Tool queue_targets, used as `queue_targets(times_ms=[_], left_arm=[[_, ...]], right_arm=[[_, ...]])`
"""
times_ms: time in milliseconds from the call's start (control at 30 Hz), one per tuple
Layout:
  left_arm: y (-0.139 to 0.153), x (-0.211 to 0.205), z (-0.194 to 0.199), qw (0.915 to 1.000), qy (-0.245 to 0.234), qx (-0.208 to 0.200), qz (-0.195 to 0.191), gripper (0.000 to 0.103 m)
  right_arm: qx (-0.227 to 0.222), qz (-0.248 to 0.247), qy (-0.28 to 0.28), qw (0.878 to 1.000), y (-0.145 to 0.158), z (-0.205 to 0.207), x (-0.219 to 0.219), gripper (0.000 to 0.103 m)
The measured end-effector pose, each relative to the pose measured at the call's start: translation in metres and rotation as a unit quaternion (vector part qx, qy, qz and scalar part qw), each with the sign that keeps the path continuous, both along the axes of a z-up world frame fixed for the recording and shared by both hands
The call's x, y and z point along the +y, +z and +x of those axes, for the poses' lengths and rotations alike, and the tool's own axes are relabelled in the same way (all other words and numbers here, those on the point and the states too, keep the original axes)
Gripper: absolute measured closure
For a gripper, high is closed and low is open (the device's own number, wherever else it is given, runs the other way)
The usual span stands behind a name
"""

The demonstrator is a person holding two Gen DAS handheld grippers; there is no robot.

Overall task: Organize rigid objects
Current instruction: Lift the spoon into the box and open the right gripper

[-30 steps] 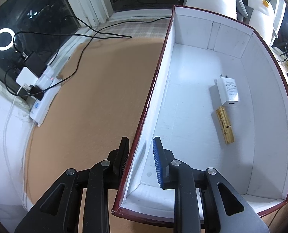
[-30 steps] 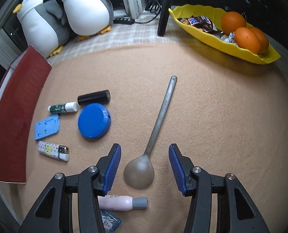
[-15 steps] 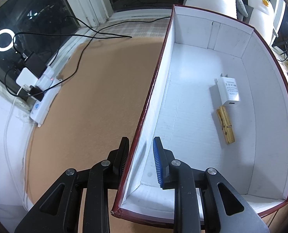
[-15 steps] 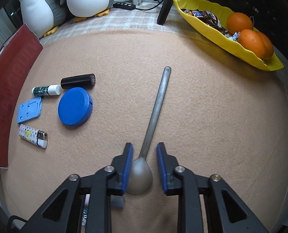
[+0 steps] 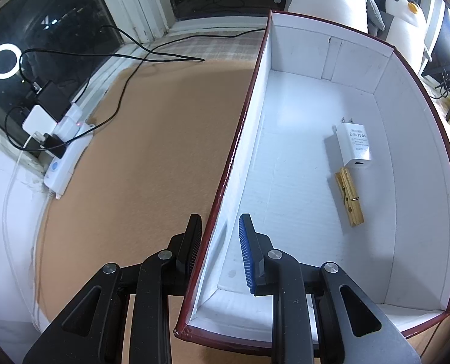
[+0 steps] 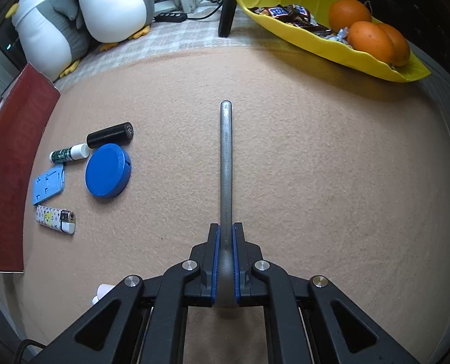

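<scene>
The right gripper [image 6: 225, 261] is squeezing the spoon [image 6: 226, 163] by its bowl, handle pointing to twelve o'clock. The long handle might be tipping and slipping. The left gripper [image 5: 218, 242] is pinching the box [image 5: 240, 139] wall.

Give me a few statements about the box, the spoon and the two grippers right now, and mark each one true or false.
1. The right gripper is shut on the spoon. True.
2. The left gripper straddles a side wall of the box. True.
3. The box is empty. False: a white charger and a wooden clothespin lie inside.
4. The blue round case is in the yellow tray. False: it lies on the mat; the tray holds oranges and sweets.
</scene>
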State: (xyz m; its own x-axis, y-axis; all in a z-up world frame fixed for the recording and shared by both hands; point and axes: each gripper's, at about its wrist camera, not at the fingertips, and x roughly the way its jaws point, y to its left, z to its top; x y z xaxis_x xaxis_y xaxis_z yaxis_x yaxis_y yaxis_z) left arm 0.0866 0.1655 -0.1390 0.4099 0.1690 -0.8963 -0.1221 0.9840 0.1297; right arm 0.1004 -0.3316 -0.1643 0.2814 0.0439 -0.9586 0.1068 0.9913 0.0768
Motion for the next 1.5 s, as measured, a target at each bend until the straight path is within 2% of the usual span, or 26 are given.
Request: queue_targets(times_ms=[133, 267, 600, 867, 1067, 1167, 1333, 1500], left_arm=[[0.0, 0.001, 0.0, 1.0, -0.001, -0.002, -0.004, 0.081], [0.001, 0.003, -0.002, 0.9999, 0.001, -0.007, -0.012, 0.081], [0.008, 0.014, -0.011, 0.9987, 0.008, -0.03, -0.041, 0.081], [0.01, 0.021, -0.016, 0.9963, 0.009, -0.048, -0.071, 0.092], [0.01, 0.023, -0.018, 0.9946, 0.007, -0.057, -0.087, 0.093], [0.01, 0.025, -0.017, 0.994, 0.005, -0.059, -0.092, 0.094], [0.009, 0.027, -0.017, 0.9931, 0.003, -0.061, -0.1, 0.094], [0.009, 0.028, -0.018, 0.9926, 0.001, -0.062, -0.104, 0.094]], right_arm=[[-0.02, 0.007, 0.0, 1.0, 0.019, -0.007, 0.002, 0.096], [-0.046, 0.011, 0.021, 0.999, 0.043, -0.008, 0.026, 0.096], [-0.111, 0.048, 0.114, 0.986, 0.104, -0.004, 0.131, 0.096], [-0.139, 0.088, 0.185, 0.969, 0.136, 0.001, 0.225, 0.096], [-0.14, 0.098, 0.22, 0.96, 0.137, 0.009, 0.282, 0.096], [-0.127, 0.113, 0.227, 0.959, 0.129, 0.017, 0.307, 0.096], [-0.107, 0.108, 0.24, 0.959, 0.109, 0.028, 0.347, 0.096], [-0.084, 0.104, 0.238, 0.962, 0.087, 0.039, 0.368, 0.096]])
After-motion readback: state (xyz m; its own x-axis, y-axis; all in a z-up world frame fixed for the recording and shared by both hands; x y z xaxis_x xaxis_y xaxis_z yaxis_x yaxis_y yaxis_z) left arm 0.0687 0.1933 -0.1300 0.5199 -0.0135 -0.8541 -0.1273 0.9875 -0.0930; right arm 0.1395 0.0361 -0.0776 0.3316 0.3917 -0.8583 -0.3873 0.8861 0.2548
